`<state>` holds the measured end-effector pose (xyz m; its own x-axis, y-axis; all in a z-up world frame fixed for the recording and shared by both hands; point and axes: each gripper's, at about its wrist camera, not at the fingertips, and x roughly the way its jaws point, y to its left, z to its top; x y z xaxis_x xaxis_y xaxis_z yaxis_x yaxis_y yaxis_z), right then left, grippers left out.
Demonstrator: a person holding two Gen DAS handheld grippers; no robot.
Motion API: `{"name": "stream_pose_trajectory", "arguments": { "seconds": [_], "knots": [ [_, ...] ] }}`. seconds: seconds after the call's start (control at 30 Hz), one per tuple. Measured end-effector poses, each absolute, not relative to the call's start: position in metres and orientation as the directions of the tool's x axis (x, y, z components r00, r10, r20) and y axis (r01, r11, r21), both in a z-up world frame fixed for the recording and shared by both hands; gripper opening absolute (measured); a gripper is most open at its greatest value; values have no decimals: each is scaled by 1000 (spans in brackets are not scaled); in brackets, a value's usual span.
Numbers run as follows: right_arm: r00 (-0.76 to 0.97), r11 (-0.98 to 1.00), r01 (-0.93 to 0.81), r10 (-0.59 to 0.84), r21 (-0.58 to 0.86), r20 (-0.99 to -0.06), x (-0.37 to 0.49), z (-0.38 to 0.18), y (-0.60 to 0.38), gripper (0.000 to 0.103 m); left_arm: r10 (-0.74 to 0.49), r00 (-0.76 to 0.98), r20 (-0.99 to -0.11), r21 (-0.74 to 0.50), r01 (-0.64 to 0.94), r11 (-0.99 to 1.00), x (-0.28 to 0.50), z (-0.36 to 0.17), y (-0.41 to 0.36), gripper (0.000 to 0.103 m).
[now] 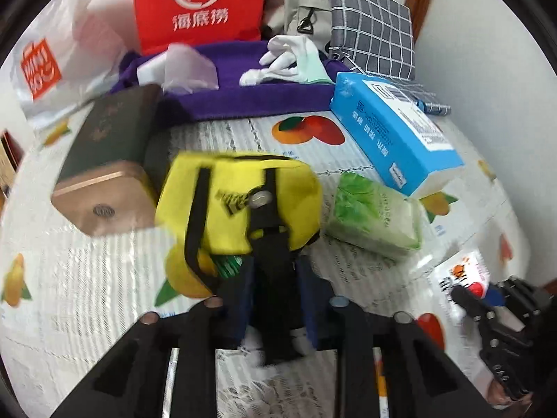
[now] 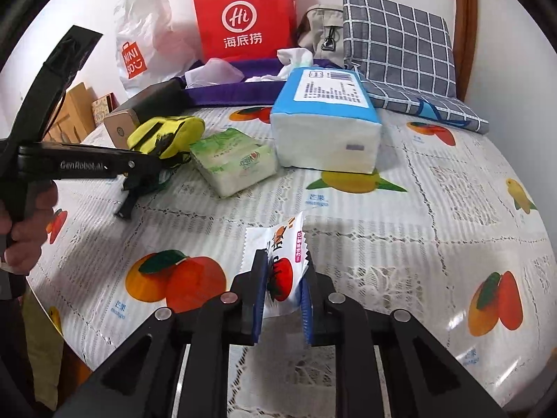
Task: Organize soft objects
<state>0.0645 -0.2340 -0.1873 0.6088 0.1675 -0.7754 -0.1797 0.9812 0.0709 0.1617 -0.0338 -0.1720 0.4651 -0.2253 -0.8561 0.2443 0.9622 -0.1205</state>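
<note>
Left jaws pinching yellow pouch (image 1: pixel 240 205) by its black strap — right jaws clamped on crinkly sachet (image 2: pixel 283 264), glossy tablecloth (image 2: pixel 417 209).

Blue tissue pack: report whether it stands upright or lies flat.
Lying flat. The blue tissue pack rests lengthwise on the tablecloth, its printed label facing up.
</note>
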Motion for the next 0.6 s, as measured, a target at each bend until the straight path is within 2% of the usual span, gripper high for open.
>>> {"name": "stream_pose_trajectory", "arguments": {
  "seconds": [0.1,0.27,0.37,0.43,0.6],
  "knots": [
    [618,982,-176,162,66,-769,63,-188,-237,29,-241,451,-859,-143,240,960,163,-175,-32,23],
    [614,980,-178,181,88,-768,64,-191,-240,37,-255,452,-855,-167,226,960,168,-181,-32,25],
    [612,978,-182,192,99,-767,63,-190,-241,45,-255,461,-850,-165,227,960,169,-179,-30,20],
    [616,978,-180,199,110,-762,62,-189,-242,56,-268,468,-842,-182,221,958,166,-174,-25,20],
    [622,972,-188,231,144,-748,60,-185,-244,75,-279,504,-817,-194,216,957,155,-156,-12,20]
  ]
}}
